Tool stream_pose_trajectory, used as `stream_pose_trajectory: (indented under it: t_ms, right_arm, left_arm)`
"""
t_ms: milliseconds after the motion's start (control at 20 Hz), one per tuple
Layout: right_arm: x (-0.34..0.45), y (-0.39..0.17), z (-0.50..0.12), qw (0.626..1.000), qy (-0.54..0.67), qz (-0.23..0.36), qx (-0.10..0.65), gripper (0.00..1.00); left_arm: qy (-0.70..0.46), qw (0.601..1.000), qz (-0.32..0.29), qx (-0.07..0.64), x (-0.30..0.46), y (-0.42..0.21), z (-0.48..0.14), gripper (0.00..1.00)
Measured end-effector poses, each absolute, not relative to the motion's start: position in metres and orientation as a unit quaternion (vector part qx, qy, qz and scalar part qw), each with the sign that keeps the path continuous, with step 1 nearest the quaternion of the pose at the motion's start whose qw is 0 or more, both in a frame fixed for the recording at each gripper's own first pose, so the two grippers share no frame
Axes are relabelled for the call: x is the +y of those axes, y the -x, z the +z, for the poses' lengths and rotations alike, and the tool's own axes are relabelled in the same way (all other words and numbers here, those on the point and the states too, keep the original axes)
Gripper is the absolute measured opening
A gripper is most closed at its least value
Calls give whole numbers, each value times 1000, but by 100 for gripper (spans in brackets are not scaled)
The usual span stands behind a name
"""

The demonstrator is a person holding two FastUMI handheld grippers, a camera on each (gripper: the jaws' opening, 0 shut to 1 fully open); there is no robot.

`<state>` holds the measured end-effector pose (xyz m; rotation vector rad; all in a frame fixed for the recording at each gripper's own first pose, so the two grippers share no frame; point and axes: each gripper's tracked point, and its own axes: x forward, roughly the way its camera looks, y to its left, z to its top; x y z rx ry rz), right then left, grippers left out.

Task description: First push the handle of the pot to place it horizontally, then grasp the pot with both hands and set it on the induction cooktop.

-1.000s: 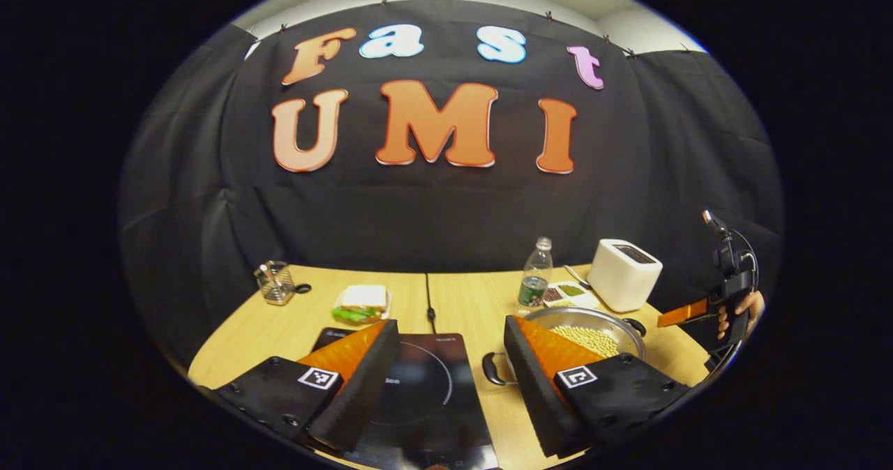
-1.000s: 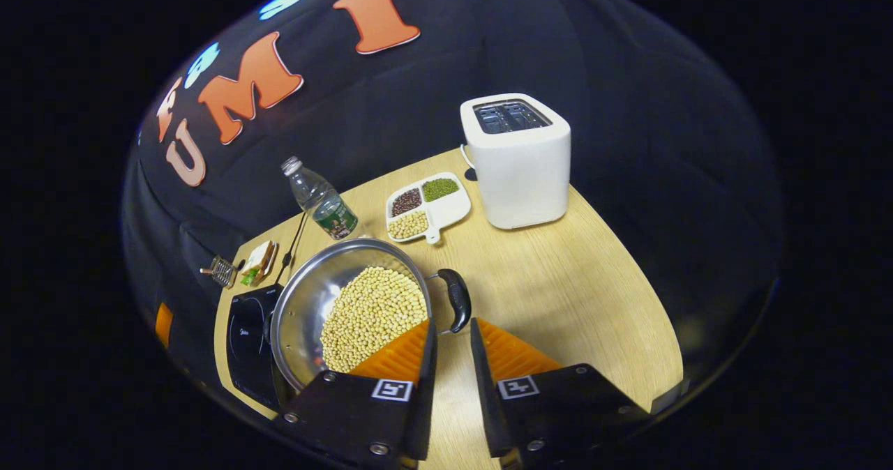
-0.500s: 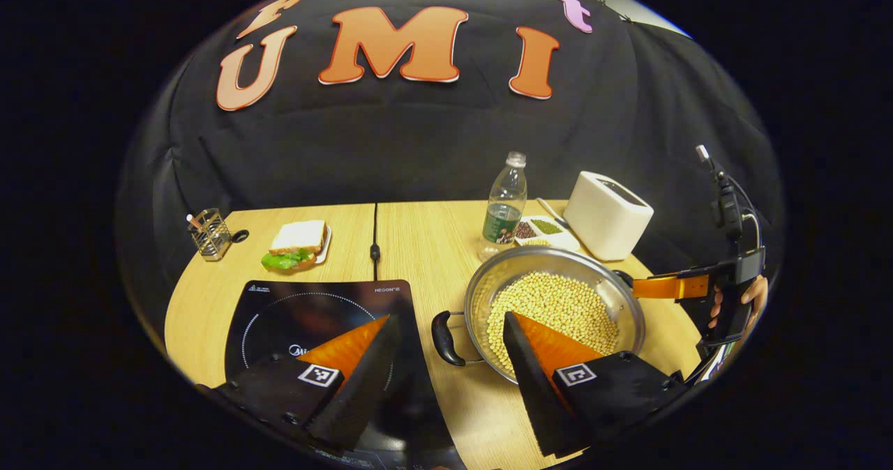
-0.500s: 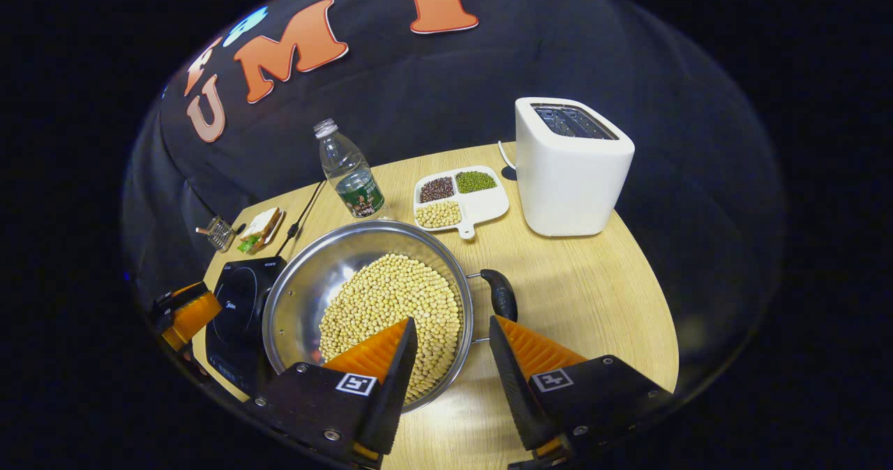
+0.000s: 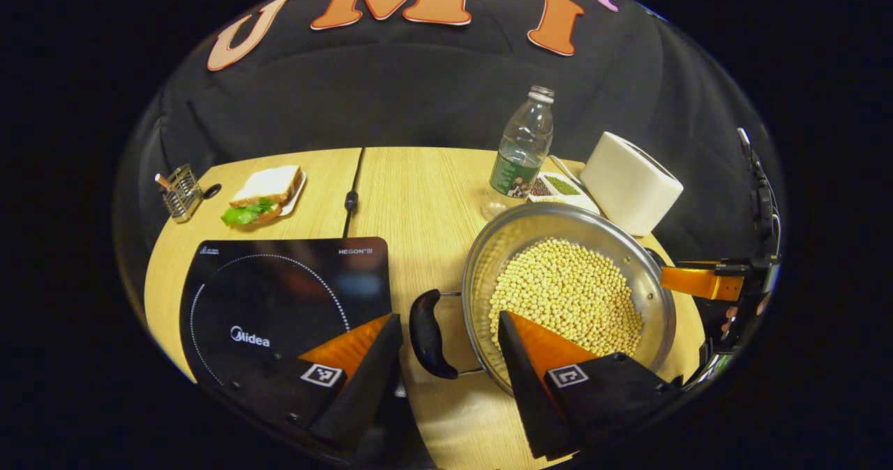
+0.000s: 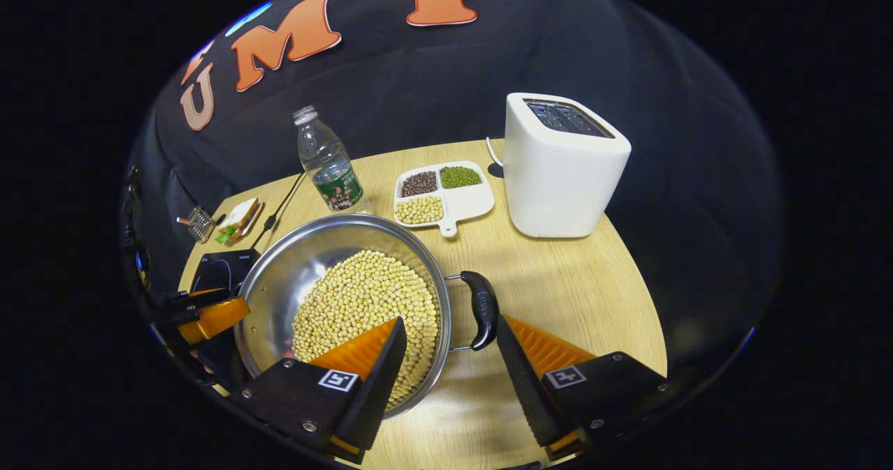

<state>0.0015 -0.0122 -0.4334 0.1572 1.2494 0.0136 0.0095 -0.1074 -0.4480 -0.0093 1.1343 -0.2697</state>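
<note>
Wooden table (image 6: pixel 579 282): pot (image 6: pixel 335 282) handles apparently lie sideways; both tools (image 5: pixel 446 358) (image 6: pixel 446 355) gape apart.

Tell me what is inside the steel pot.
The round stainless steel pot holds a heap of pale yellow soybeans covering most of its bottom. The left tool and right tool fingers hide the near beans.

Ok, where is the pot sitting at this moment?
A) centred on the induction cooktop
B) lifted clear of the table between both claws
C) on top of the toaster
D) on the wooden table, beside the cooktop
D: in the left gripper view the pot of beans rests on the table, to the right of the induction cooktop, whose glass top is bare.
</note>
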Motion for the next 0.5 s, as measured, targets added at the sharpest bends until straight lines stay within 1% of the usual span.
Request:
stream_pose_trajectory:
  t_ms: [100, 150, 200, 450, 500]
  right_arm:
    - [-15, -2, -438, 807, -67, 3, 586, 83]
    - [-17, -2, -441, 807, -63, 1, 588, 83]
    - [-18, -1, -442, 805, -63, 0, 590, 83]
    - [-17, -6, -459, 803, -42, -11, 595, 83]
    - [-19, -4, -462, 801, -37, -12, 597, 84]
  left_arm:
    - [2, 837, -129, 531, -109, -13, -454, 92]
    - [6, 839, -130, 529, -111, -16, -457, 89]
    - [9, 838, -131, 530, -113, -16, -460, 92]
    - [12, 842, -146, 519, -121, -25, -473, 92]
    - [13, 841, -149, 519, -124, -24, -477, 90]
